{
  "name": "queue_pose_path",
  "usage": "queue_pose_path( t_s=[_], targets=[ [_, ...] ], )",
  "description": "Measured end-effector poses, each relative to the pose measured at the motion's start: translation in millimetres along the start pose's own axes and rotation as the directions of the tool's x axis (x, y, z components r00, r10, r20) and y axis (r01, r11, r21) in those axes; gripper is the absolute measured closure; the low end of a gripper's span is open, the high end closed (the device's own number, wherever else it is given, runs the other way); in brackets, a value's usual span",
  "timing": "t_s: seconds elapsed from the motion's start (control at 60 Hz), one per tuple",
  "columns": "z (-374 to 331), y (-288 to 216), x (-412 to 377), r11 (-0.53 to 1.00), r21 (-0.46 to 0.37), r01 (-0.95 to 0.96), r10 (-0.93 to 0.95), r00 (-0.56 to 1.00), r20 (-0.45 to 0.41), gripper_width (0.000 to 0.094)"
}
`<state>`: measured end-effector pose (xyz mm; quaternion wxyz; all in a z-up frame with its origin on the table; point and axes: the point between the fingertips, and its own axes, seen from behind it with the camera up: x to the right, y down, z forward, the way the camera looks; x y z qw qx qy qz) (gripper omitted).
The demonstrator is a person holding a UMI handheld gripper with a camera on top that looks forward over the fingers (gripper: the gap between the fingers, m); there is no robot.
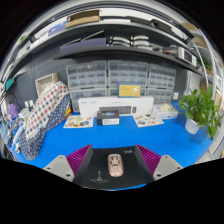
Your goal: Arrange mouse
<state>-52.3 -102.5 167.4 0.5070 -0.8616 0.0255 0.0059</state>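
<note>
Mouse [116, 165], pale pink, lies lengthwise on a dark mat [100, 176] at the near edge of the blue bench [110, 138], right in the middle between the two fingers. The gripper [112, 160] is spread wide: the left finger's purple pad [77, 158] and the right one [149, 157] stand well apart from the mouse on either side, so nothing is held yet.

To do this step well, I judge it best to keep the fingers level with the bench and centred on the mouse, then close evenly on its two long sides so it does not twist or skid on the mat. A low grip near the widest part of the body looks safest, since its rounded top could slip out of a high pinch.

Farther off, a checked cloth [45, 112] is draped at the far left, a potted plant [203, 108] stands at the far right, and shelves with storage bins [110, 75] line the back wall.
</note>
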Motion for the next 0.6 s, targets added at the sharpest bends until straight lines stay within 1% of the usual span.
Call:
queue_pose_path(
  t_s=[0.117,0.25,0.417,0.6],
  targets=[
    [-35,-10,4,1.000,0.029,0.008,-0.007,1.000,-0.021,0.0067],
    [-67,-3,3,0.999,0.038,0.016,-0.015,1.000,-0.027,0.0074],
    [-100,18,7,0.998,0.006,0.057,-0.056,0.997,-0.047,0.0071],
    [-118,32,-4,1.000,0.007,0.031,-0.031,0.999,-0.019,0.0075]
  ],
)
